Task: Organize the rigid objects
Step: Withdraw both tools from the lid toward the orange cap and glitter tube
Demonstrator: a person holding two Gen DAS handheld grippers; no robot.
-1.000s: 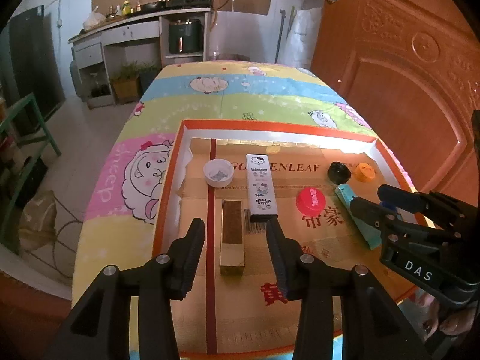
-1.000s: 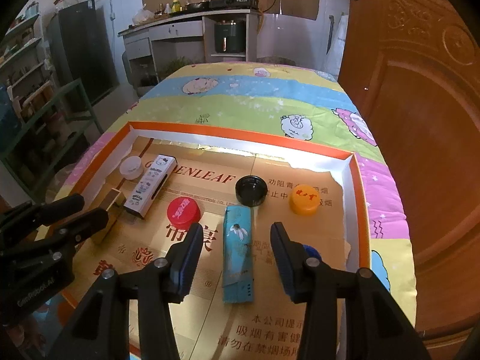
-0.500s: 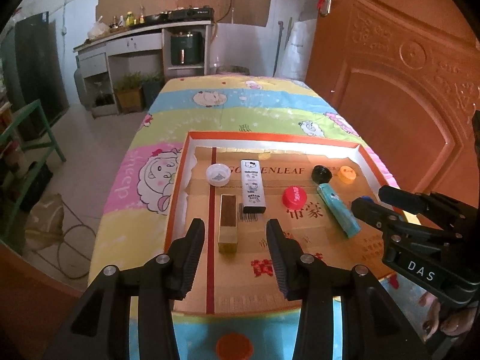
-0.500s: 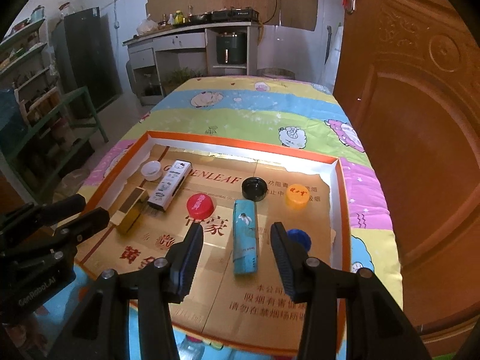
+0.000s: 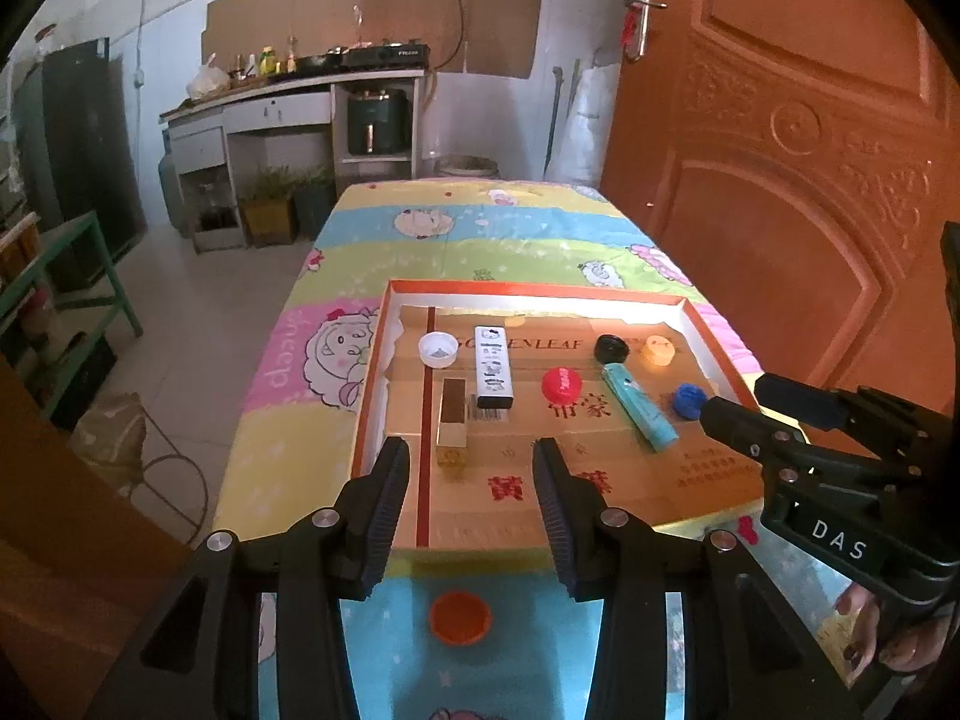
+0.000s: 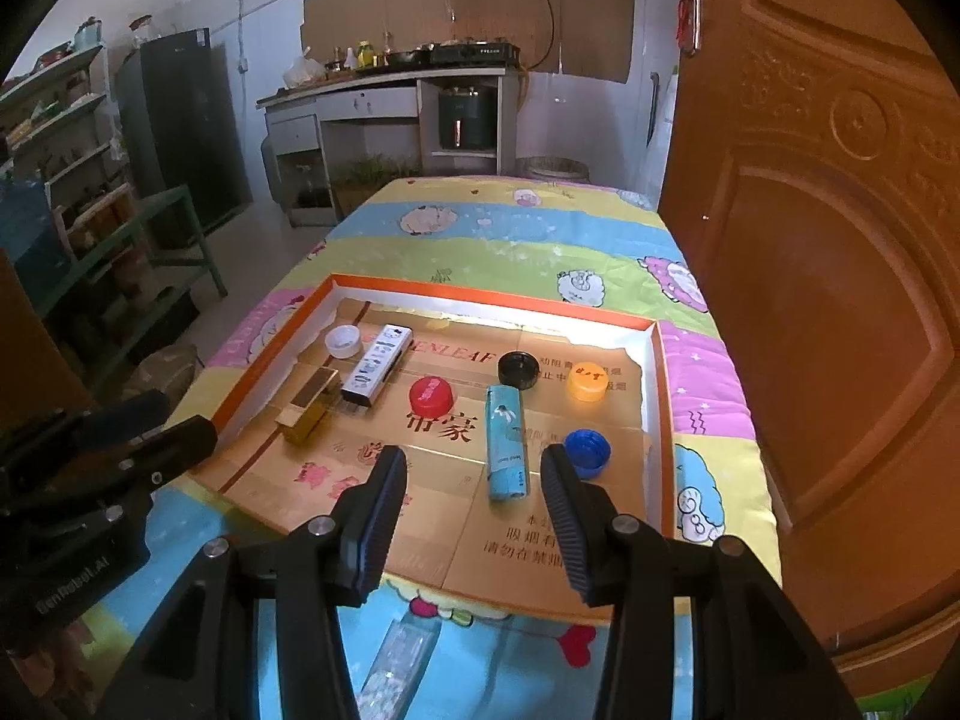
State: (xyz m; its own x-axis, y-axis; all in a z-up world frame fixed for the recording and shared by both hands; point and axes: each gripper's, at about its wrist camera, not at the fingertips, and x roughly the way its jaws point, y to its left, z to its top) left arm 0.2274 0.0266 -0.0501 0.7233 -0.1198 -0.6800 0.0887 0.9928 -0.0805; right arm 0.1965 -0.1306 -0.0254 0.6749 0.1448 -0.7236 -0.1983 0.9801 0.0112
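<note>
In the orange-rimmed cardboard tray [image 6: 655, 372] printed "GOLDENLEAF" lie a Hello Kitty box [image 5: 492, 366], gold box [image 5: 453, 420], teal box [image 6: 506, 441] and five caps. My left tongs [image 5: 471, 480] and right tongs [image 6: 474, 483], marked "DAS", hang spread and empty above the table [image 5: 498, 234].

Cartoon-sheet table [image 5: 480, 240]: cardboard tray [image 5: 699, 315], orange cap [image 5: 459, 617].
</note>
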